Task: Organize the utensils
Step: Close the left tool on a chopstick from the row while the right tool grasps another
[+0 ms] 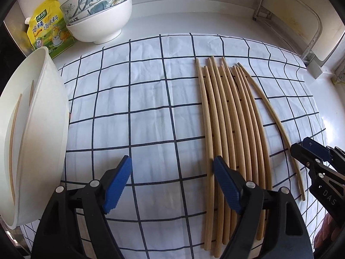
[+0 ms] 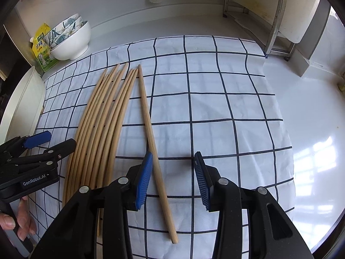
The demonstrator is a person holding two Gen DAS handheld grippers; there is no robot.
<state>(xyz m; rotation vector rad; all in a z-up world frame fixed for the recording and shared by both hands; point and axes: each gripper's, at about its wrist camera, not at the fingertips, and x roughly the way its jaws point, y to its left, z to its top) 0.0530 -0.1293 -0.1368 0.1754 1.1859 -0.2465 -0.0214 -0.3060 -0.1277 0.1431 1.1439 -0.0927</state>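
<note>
Several wooden chopsticks (image 1: 232, 118) lie side by side on a white cloth with a dark grid (image 1: 140, 108). One chopstick (image 2: 151, 129) lies apart to their right. My left gripper (image 1: 172, 161) hangs open over the cloth, its right finger above the leftmost chopsticks, nothing between its pads. My right gripper (image 2: 173, 155) is open around the lone chopstick, which runs close beside the left pad (image 2: 144, 179); the right pad stands well clear of it. A white tub (image 1: 32, 129) at the far left holds two chopsticks.
Stacked bowls (image 1: 101, 21) and a yellow seasoning bag (image 1: 49, 32) stand at the back left. A metal rack (image 1: 301, 28) stands at the back right. White counter (image 2: 312, 129) lies right of the cloth. A hand (image 2: 21, 222) holds the left gripper (image 2: 61, 139).
</note>
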